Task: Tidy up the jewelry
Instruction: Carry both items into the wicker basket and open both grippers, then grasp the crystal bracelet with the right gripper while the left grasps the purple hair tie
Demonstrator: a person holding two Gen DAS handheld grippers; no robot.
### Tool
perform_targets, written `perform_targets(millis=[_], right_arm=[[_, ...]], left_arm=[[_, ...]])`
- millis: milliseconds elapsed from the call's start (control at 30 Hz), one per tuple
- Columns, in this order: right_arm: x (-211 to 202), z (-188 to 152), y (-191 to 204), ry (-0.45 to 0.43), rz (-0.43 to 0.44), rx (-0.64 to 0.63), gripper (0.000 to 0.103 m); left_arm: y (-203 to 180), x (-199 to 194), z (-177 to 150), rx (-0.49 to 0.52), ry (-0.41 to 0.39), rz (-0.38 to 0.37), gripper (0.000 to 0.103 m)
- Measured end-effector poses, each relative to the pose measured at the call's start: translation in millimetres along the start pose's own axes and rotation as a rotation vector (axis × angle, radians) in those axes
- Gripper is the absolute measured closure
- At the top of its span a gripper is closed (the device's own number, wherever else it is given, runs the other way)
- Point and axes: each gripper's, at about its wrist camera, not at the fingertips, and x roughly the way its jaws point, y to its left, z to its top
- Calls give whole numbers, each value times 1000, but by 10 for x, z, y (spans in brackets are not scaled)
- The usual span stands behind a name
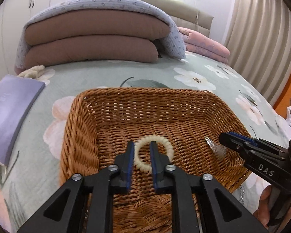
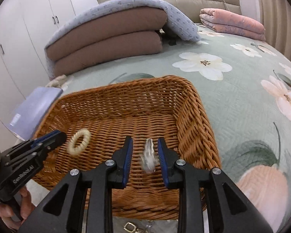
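Black left gripper (image 1: 142, 156) — blue-lined jaws, silver screws; right gripper (image 2: 145, 152) alike.

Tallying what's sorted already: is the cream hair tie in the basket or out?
In. The cream hair tie lies on the woven floor of the basket, inside its rim, beyond the open left gripper.

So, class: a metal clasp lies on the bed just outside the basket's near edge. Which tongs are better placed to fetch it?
Probably the right tongs: the clasp shows directly beneath them, and they are open. The hair clip between them looks blurred, apparently released.
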Motion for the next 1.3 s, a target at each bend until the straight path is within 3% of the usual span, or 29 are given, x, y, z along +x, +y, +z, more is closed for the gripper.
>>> perform_targets(millis=[100, 367, 533, 733, 867, 1033, 1133, 1300], right_arm=[[-114, -5, -2, -44, 5, 2, 71], [-727, -58, 153, -140, 19, -27, 70], [-1244, -341, 264, -195, 29, -70, 70], [-1605, -711, 162, -270, 25, -86, 68], [-1530, -840, -75, -202, 16, -41, 68], [-1160, -953, -292, -79, -39, -17, 68], [-928, -1004, -398, -12, -20, 8, 68], [-675, -927, -400, 60, -16, 6, 68]], left_arm=[[3, -148, 5, -13, -45, -33, 55], [-62, -937, -71, 20, -158, -86, 55], [18, -1504, -351, 21, -200, -91, 55], [239, -1977, -828, -53, -291, -115, 55], [300, -1857, -1112, -63, -214, -110, 55], [441, -1328, -1352, -128, -27, -97, 55], [475, -1038, -1433, -125, 65, -110, 55], [478, -973, -1456, -116, 67, -176, 55]])
